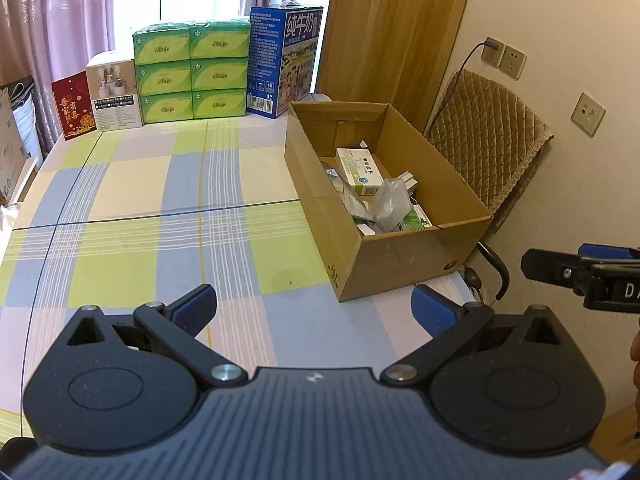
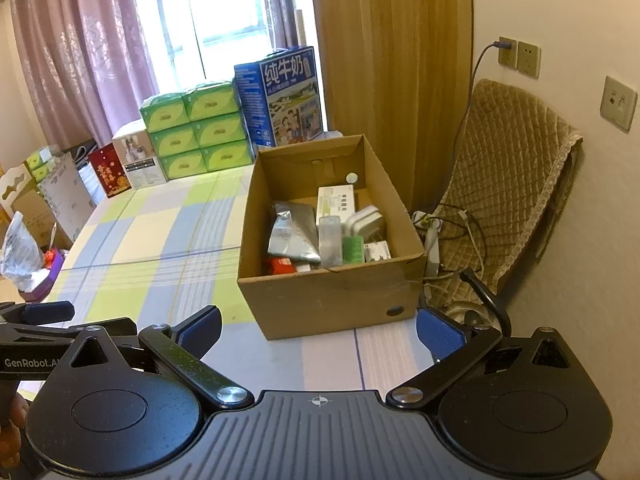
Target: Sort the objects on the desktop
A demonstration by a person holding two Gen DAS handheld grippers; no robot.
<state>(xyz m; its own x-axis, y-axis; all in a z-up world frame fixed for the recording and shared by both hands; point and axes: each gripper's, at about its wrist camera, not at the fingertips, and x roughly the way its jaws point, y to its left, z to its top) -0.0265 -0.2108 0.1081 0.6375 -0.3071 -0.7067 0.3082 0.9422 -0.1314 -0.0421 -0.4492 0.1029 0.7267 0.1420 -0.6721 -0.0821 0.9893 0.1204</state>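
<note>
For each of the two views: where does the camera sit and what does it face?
Left wrist: behind the open left claw, facing the checked table and cardboard box; right claw tip at right edge.
Right wrist: behind the open right claw, facing the same box; left claw at left edge.
Shared: box, green tissue packs, blue milk carton.

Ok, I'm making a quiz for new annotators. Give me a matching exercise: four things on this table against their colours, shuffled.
Things:
1. milk carton
2. tissue packs
3. open box
4. gift bag

Colours:
A. brown cardboard
B. red
C. blue
D. green

Pairs: 1-C, 2-D, 3-A, 4-B
</note>
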